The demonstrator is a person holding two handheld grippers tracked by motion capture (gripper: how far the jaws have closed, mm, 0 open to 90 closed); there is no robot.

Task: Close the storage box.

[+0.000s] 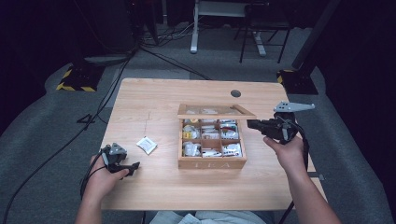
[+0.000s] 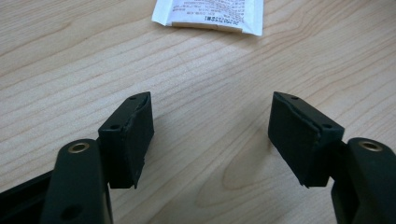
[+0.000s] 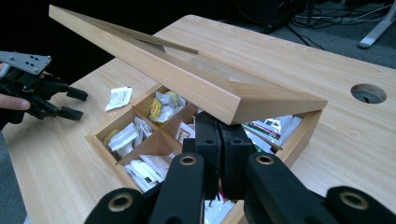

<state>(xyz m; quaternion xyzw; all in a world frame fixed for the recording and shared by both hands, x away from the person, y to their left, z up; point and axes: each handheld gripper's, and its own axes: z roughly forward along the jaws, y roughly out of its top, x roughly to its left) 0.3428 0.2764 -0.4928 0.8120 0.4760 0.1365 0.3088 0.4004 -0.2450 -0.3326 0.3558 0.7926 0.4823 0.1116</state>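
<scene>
Table (image 1: 154, 196) edges: the tea box (image 1: 212, 162) sits right of centre, its front wall near the person's side, with bare wood around it on all sides. Widest free strip is the left half, where a single loose sachet (image 1: 146, 145) lies flat, well apart from the box and from every edge. Cable hole (image 1: 236, 93) is near the far edge, behind the box.

Left gripper (image 1: 135, 166) is low over the wood near the front-left of the table, jaws apart with nothing between them. The sachet is just ahead of it, not touched. Left gripper view: both pads (image 2: 128, 140) stand wide over bare grain, and the sachet (image 2: 210, 16) is at the top of frame, printed side up, clear of the pads.

Right gripper (image 1: 251, 124) is at the right side of the box, level with the lid (image 1: 215, 112). Lid is propped open at a slant, hinged along the back. Right gripper view: jaws are pressed together under the lid's (image 3: 196, 88) near corner, which rests on top of them. No grip on it that I can see.

View differences: high view gives the layout of the six compartments. Right gripper view shows sachets (image 3: 163, 105) heaped in them and the left gripper (image 3: 74, 103) across the box. Left gripper view gives the pad gap.
</scene>
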